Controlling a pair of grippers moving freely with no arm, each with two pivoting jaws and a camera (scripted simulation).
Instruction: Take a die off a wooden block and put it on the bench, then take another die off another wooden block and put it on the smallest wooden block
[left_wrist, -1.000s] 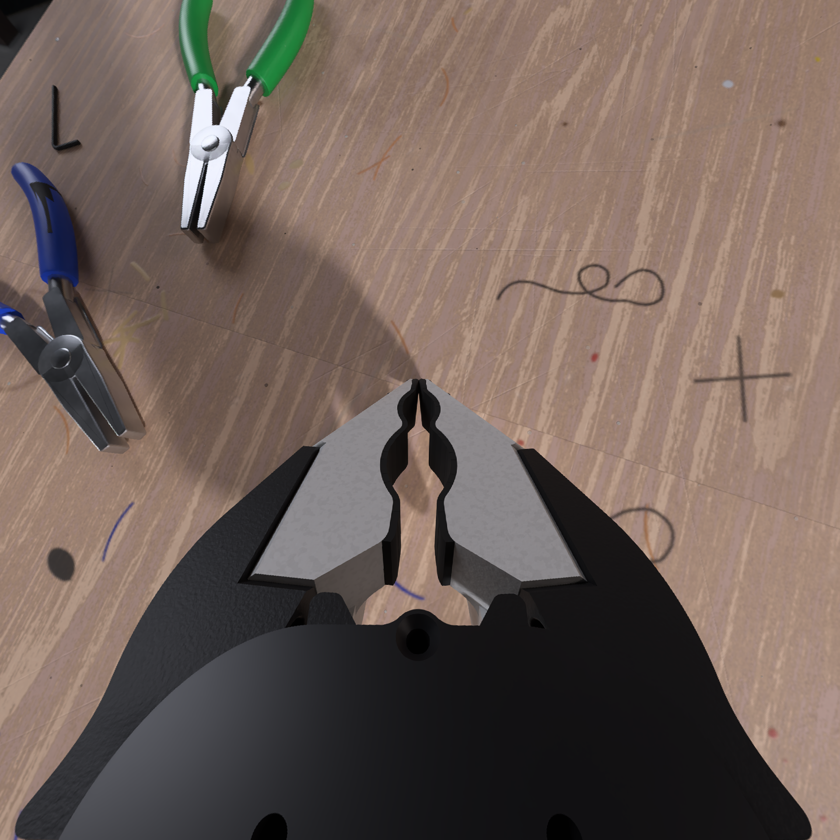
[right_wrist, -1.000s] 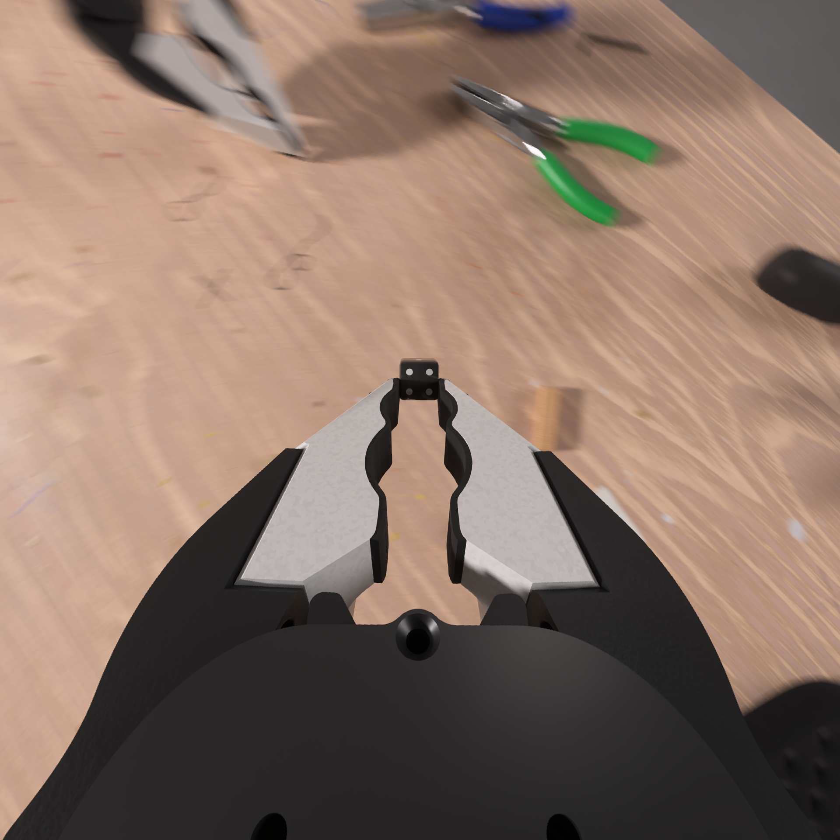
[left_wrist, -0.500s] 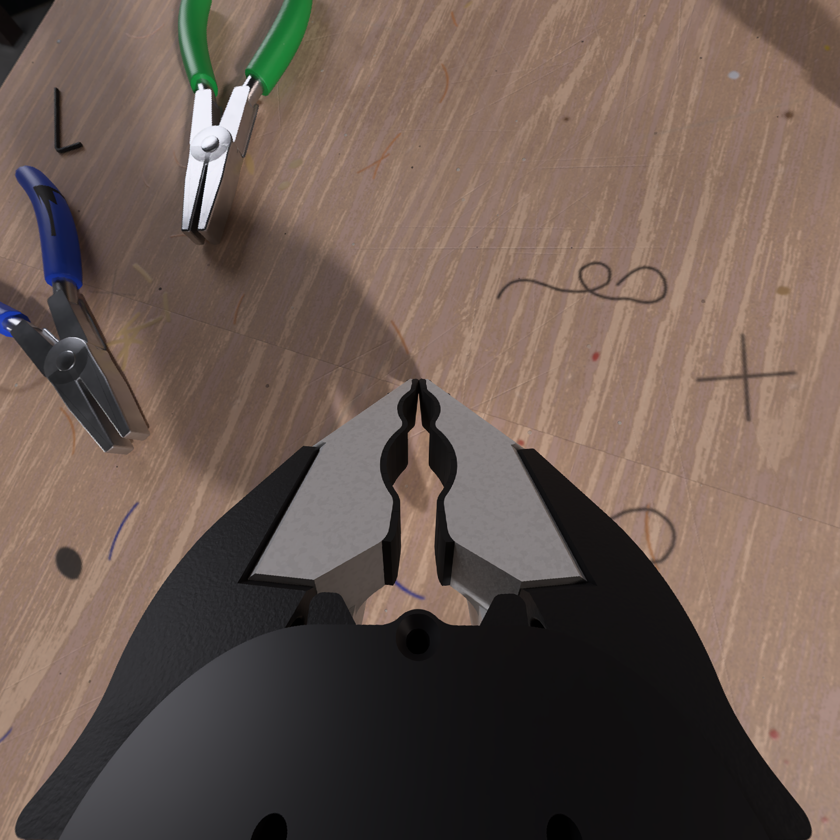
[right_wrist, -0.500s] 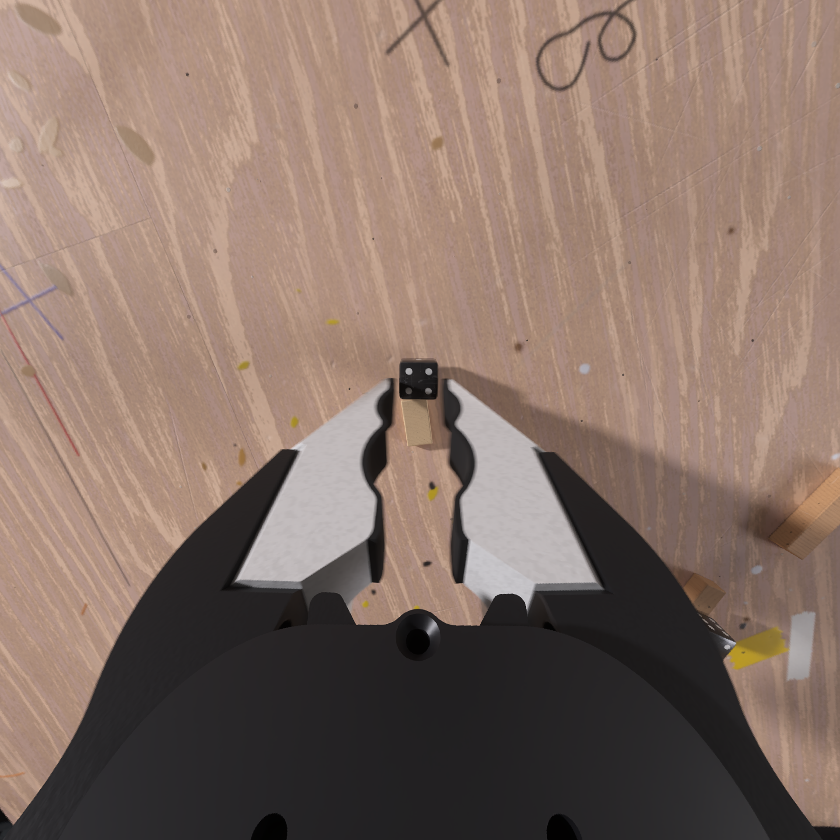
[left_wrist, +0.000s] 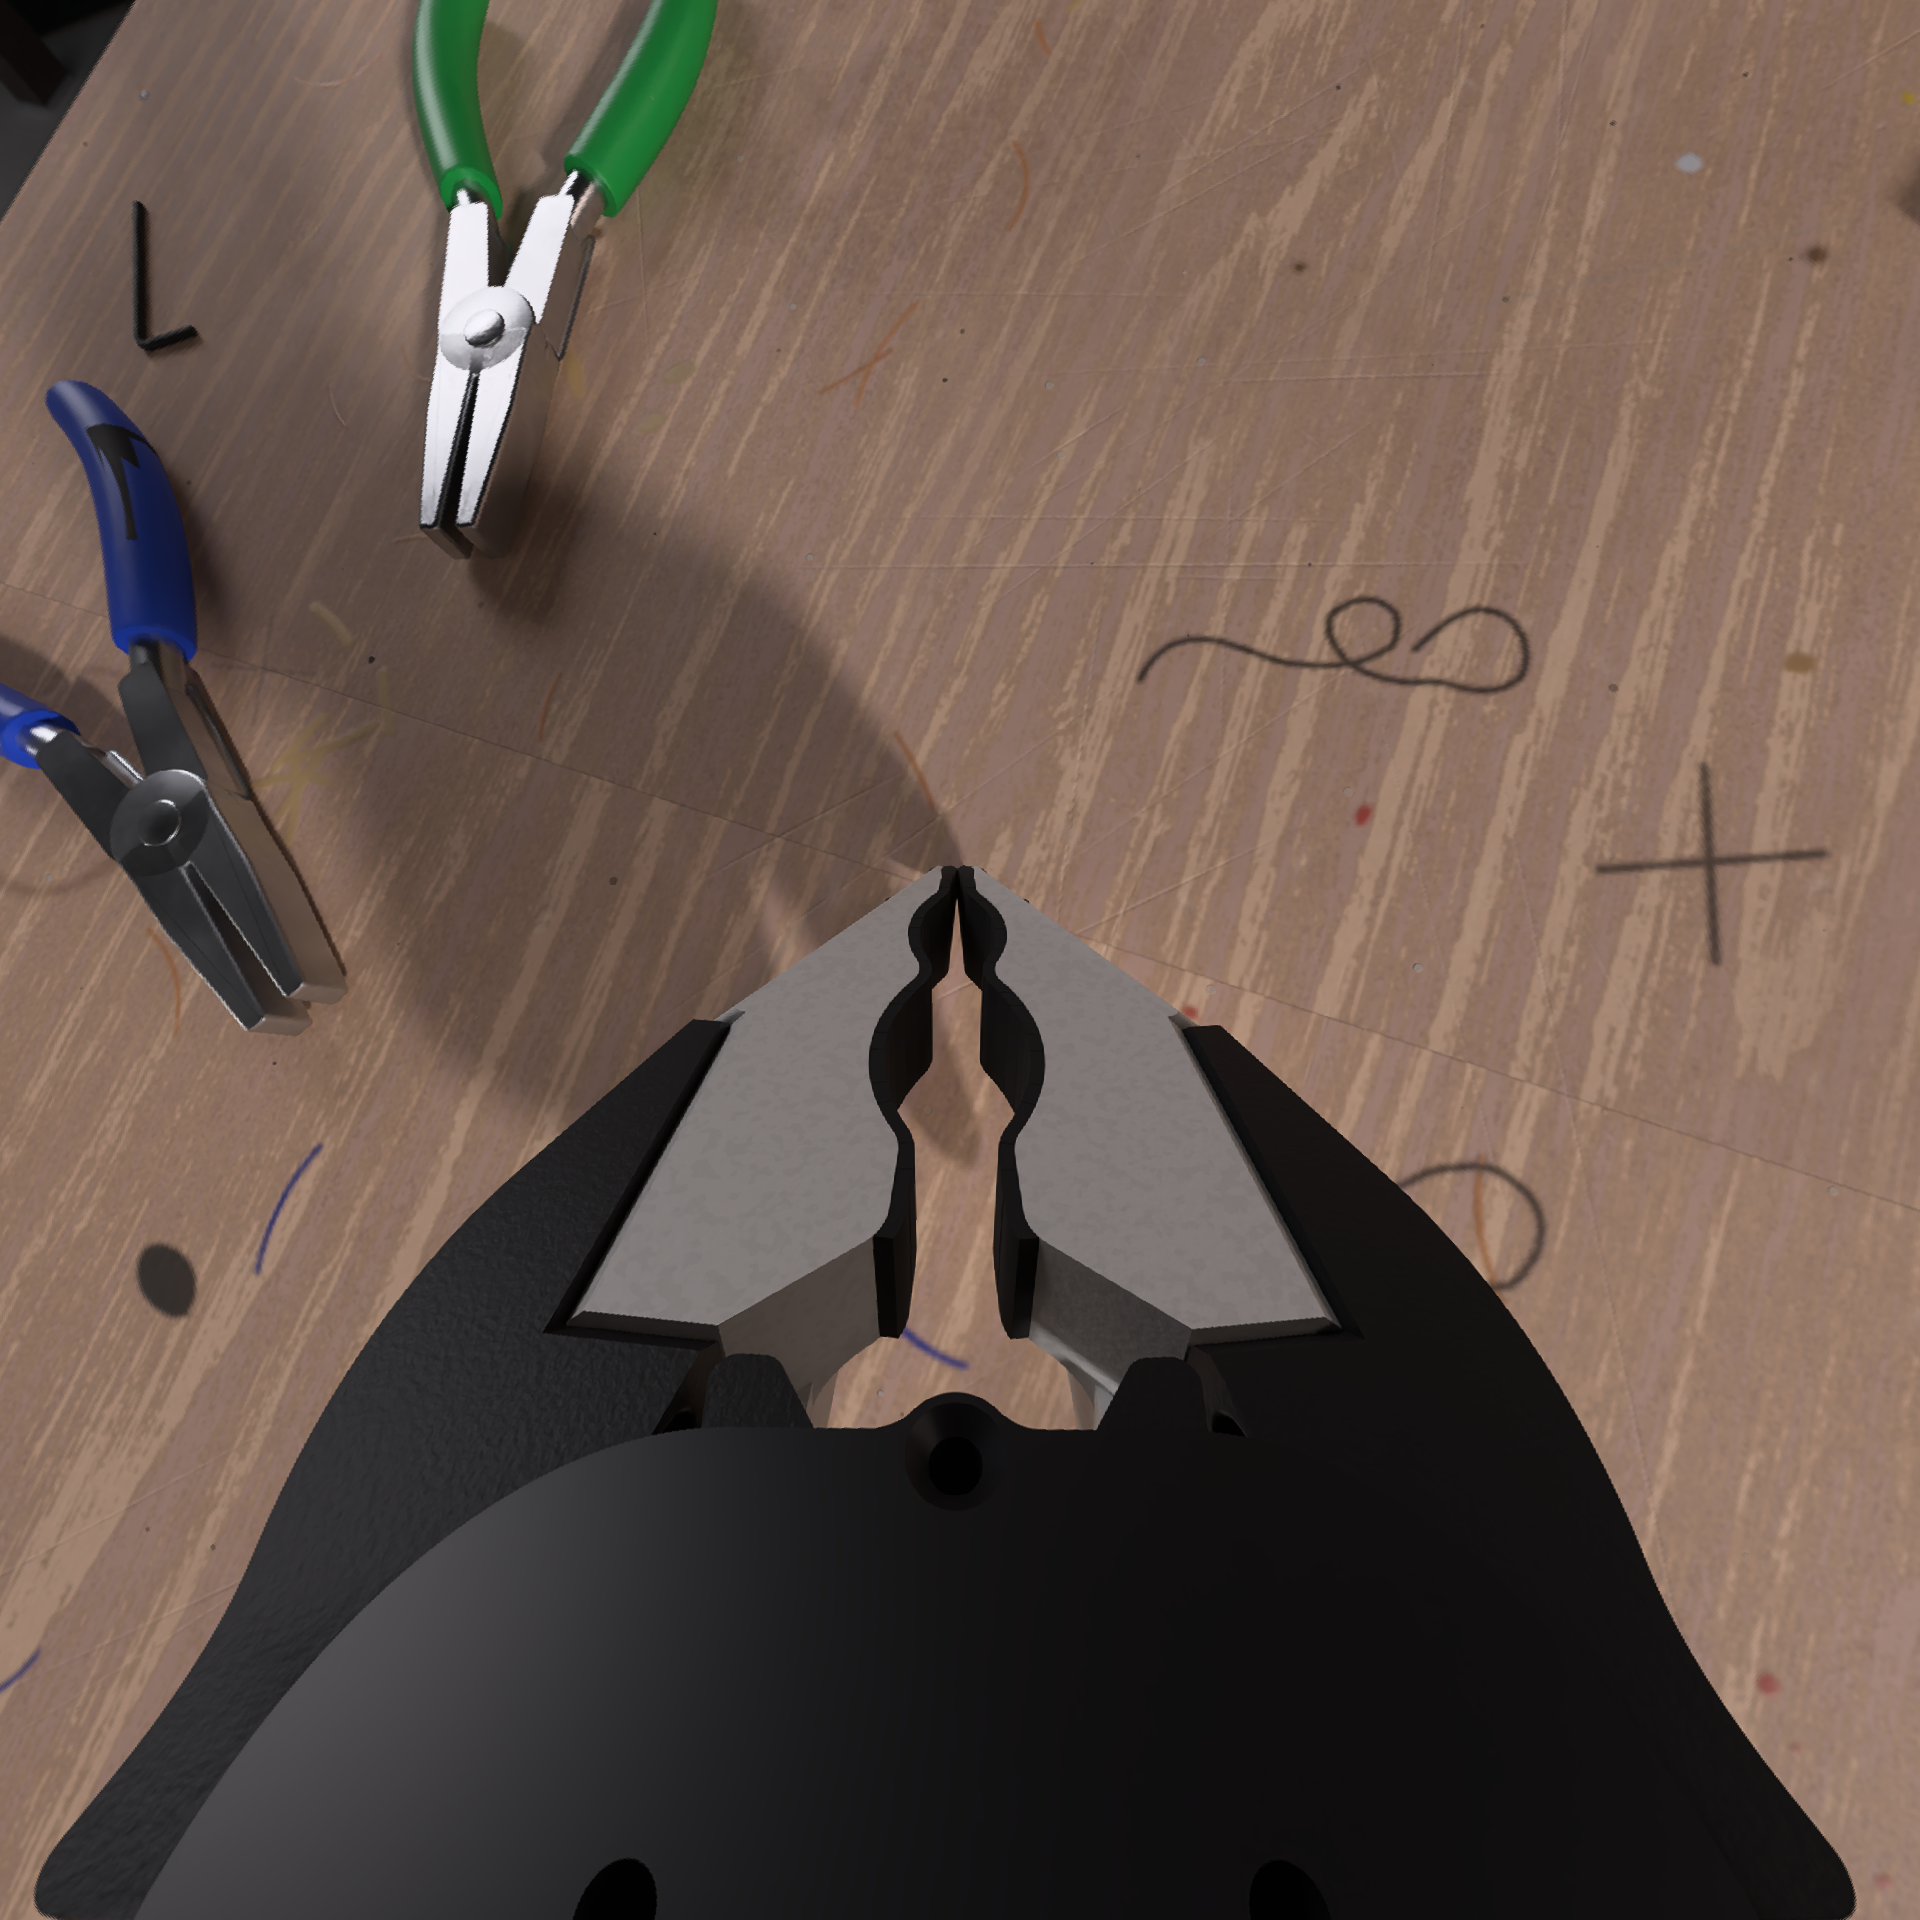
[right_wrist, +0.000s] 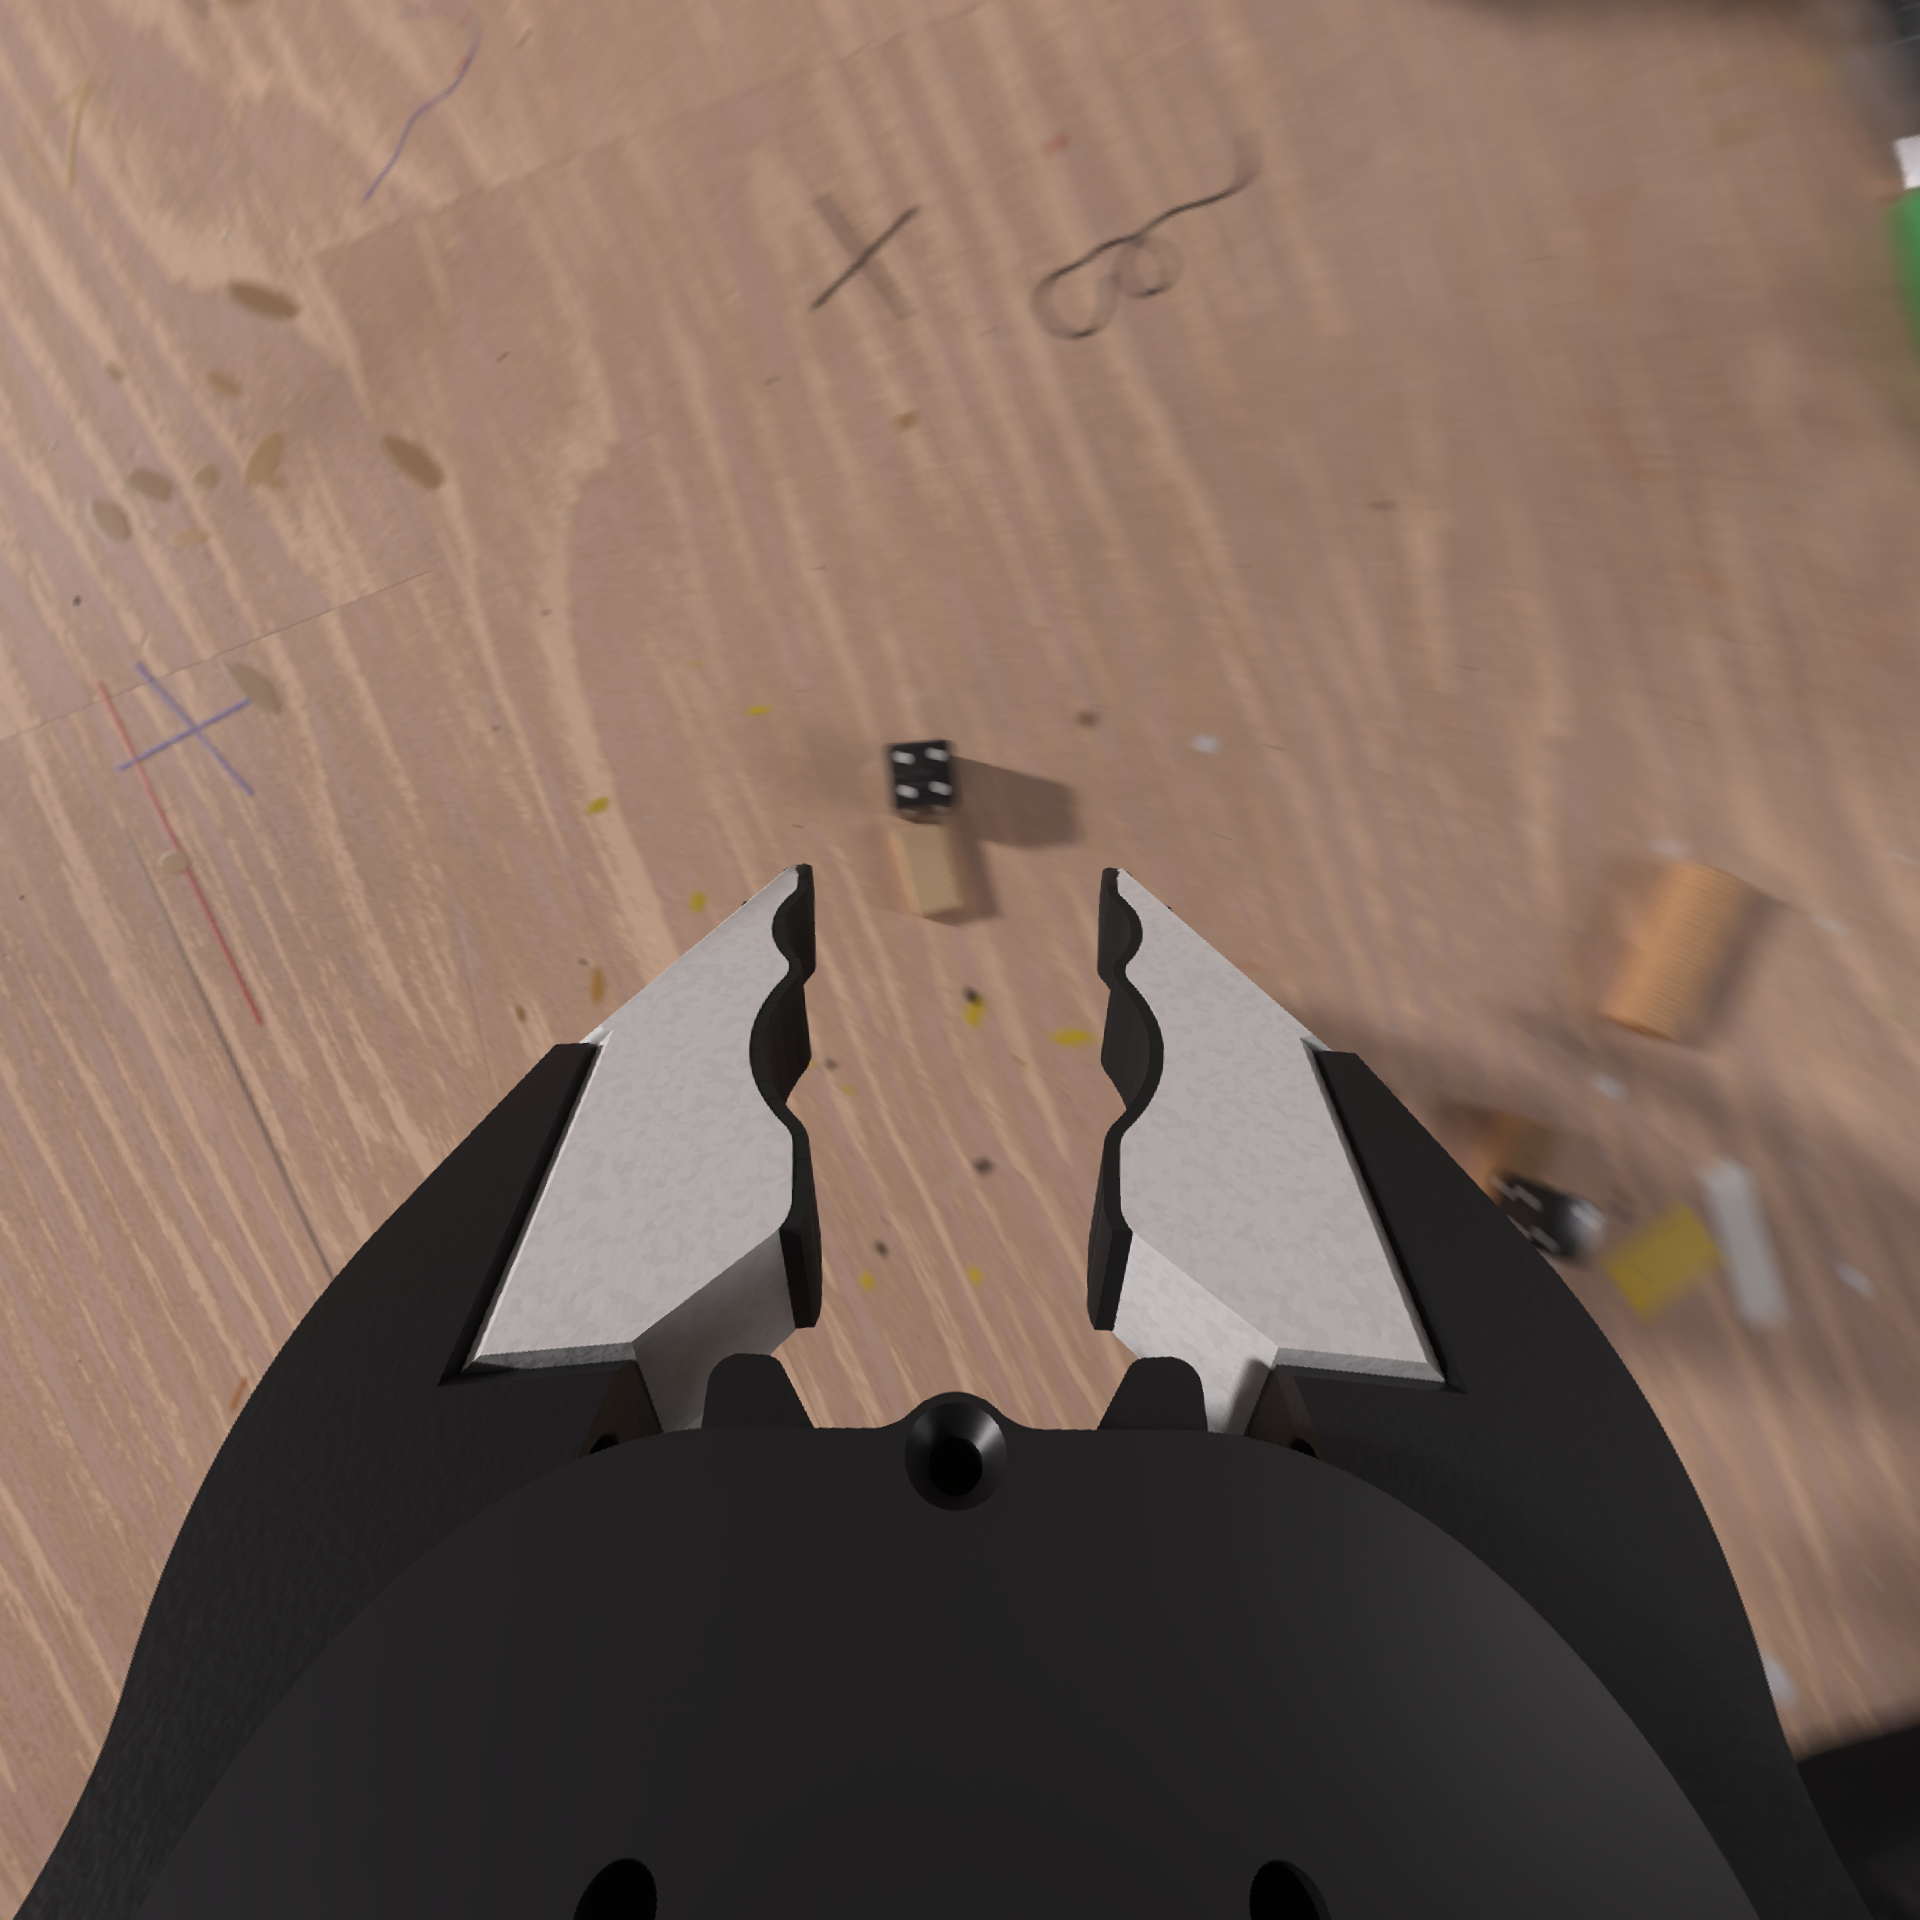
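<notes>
The black die (right_wrist: 921, 775), gripped half a second ago, is now released atop the smallest wooden block (right_wrist: 932, 871) mid-worktop (right_wrist: 520, 935). The right gripper (right_wrist: 956, 883) is spread wide, drawn back; the left gripper (left_wrist: 956, 883) is kept clenched, empty. The placement appears done.

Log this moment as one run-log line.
right gripper: open, empty | black die: atop small wooden block, beyond fingers | left gripper: shut, empty, above bench

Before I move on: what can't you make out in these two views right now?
- Right wrist view: second die and larger wooden block, motion-blurred; right gripper part-hides the die.
- Same view: whether die sits squarely on smallest wooden block.
- Left wrist view: shows neither.
</notes>
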